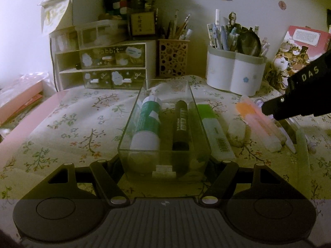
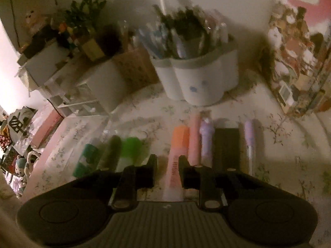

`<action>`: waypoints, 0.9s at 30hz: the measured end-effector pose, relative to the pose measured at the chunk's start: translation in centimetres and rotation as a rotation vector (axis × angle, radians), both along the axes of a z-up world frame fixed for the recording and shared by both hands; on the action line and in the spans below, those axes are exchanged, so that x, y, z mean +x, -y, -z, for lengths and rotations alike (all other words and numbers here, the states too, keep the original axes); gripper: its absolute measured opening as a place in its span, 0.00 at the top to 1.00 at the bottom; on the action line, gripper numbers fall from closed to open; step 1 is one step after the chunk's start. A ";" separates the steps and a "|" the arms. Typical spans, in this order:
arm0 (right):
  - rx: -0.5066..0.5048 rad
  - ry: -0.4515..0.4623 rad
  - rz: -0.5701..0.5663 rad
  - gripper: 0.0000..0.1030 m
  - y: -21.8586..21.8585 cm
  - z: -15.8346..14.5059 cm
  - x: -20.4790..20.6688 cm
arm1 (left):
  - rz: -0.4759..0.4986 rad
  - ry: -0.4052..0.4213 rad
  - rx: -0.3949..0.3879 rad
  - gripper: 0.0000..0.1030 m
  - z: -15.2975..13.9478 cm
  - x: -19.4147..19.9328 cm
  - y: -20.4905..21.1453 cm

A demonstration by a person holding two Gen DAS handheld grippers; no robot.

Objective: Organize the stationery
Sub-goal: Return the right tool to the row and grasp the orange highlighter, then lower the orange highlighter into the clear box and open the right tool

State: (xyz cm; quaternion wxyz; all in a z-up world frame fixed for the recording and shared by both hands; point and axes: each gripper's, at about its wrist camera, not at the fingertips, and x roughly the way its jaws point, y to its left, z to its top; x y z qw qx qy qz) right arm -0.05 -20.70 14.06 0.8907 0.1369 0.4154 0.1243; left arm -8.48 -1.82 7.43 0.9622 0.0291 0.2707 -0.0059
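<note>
With the left hand-held gripper (image 1: 165, 163) clamped on the clear tray (image 1: 132, 111) at centre frame, the right hand-held gripper (image 2: 167, 170), closed around the orange highlighter (image 2: 178, 144) lying low-centre on the tabletop (image 2: 275, 165), should lift it level, clear of the neighbouring pens.

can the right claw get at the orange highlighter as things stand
Probably yes: the right claw already straddles the orange highlighter, one finger on each side, with nothing lying over it. The pink pen lies close beside it but does not block the fingers.

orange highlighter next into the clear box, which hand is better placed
Right. The right gripper already straddles the orange highlighter, while the left gripper is clamped on the clear box.
</note>
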 end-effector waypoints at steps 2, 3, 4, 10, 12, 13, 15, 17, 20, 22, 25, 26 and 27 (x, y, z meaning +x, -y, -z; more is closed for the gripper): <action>-0.043 -0.013 -0.009 0.81 -0.5 0.2 0.0 | 0.000 0.000 0.000 0.30 0.0 0.0 0.0; -0.064 -0.016 -0.021 0.81 -0.9 0.5 0.0 | 0.000 0.000 -0.001 0.30 0.0 0.0 0.0; -0.083 -0.021 -0.041 0.80 -1.4 0.8 0.0 | 0.001 0.000 0.001 0.30 0.0 0.0 0.0; -0.136 -0.031 -0.001 0.72 -1.5 1.9 1.1 | 0.006 0.001 0.000 0.30 0.0 0.0 -0.1; -0.163 -0.027 -0.012 0.71 -1.8 1.9 1.3 | 0.007 0.001 -0.001 0.30 0.0 0.0 -0.1; -0.173 -0.025 -0.019 0.71 -1.9 1.9 1.3 | 0.007 0.001 -0.002 0.30 -0.1 0.0 -0.1; -0.176 -0.032 -0.020 0.71 -1.9 1.8 1.7 | 0.007 0.000 -0.001 0.30 -0.1 0.0 -0.1; -0.179 -0.041 -0.032 0.69 -2.0 1.7 2.2 | 0.007 0.000 -0.001 0.30 -0.1 0.0 -0.1; -0.175 -0.029 -0.046 0.65 -2.2 1.9 2.8 | 0.007 0.000 -0.002 0.30 -0.1 0.0 -0.1; -0.188 -0.025 -0.044 0.65 -2.4 1.9 2.7 | 0.007 0.001 -0.002 0.30 -0.1 0.0 -0.1; -0.177 -0.018 -0.016 0.74 -2.3 1.9 2.7 | 0.007 0.000 -0.001 0.30 -0.1 0.0 -0.1; -0.161 -0.025 -0.014 0.75 -2.1 1.9 2.8 | 0.007 0.000 -0.001 0.30 -0.1 0.0 -0.2; -0.129 -0.039 -0.011 0.75 -1.8 1.8 2.9 | 0.007 0.000 -0.001 0.30 -0.1 0.0 -0.1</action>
